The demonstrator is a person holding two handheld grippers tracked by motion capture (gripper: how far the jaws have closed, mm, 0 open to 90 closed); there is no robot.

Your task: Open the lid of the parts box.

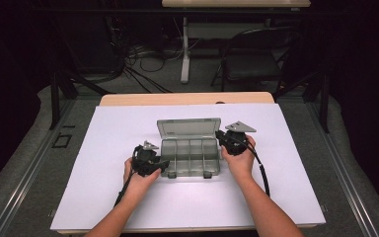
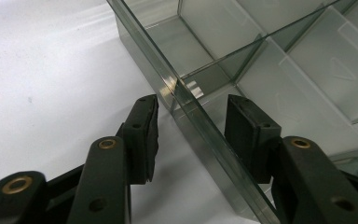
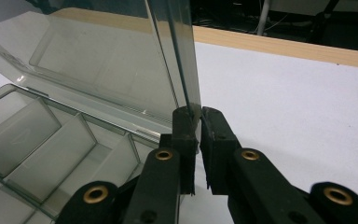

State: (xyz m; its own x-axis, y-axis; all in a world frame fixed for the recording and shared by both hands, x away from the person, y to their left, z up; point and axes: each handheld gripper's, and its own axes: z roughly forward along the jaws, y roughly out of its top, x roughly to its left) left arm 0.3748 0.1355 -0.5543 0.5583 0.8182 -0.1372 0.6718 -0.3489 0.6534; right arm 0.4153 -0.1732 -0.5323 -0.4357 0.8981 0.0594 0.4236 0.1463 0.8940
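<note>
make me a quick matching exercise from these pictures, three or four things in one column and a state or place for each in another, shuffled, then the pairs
Things:
1. left tool
2. right tool
3. box lid
4. compartments

States or places:
A. stands raised at the far side of the box
B. pinched on the lid's edge
C. empty
D. straddles the box's side wall, pads not pressing it

Pairs: 1-D, 2-B, 3-A, 4-C
</note>
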